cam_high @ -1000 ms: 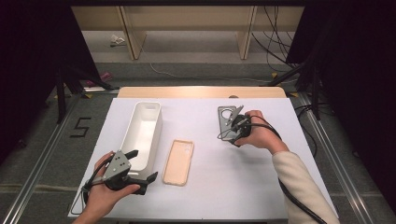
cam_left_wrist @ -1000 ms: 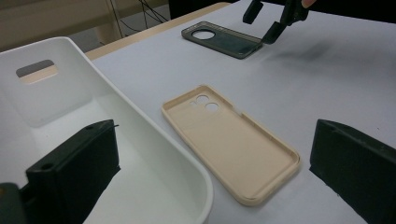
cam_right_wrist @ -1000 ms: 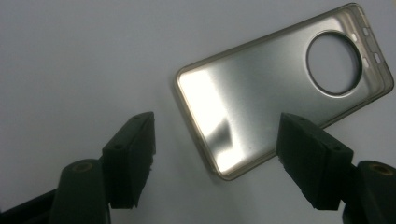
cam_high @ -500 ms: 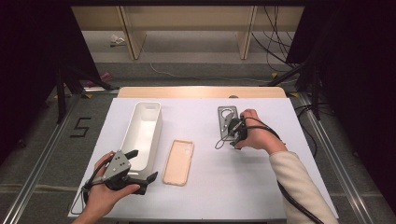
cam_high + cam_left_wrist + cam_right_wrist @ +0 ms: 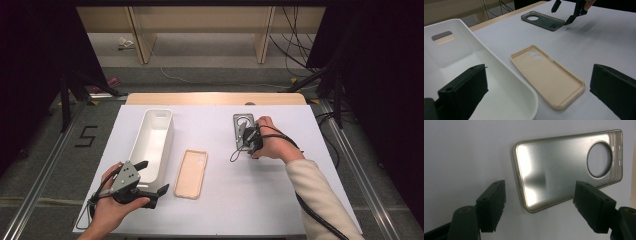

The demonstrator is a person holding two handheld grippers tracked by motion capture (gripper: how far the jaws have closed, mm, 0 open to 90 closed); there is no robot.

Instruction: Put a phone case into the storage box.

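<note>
Flanking beige case (image 5: pixel 191 173) — white bin (image 5: pixel 152 142)

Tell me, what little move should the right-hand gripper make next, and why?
Probably ease down and forward, then close. The right gripper stands open just short of the grey phone case with a round camera hole, one jaw on either side of the case's near corner, neither touching. The case lies flat on the white table, so the jaws likely must straddle its edges before closing.
</note>
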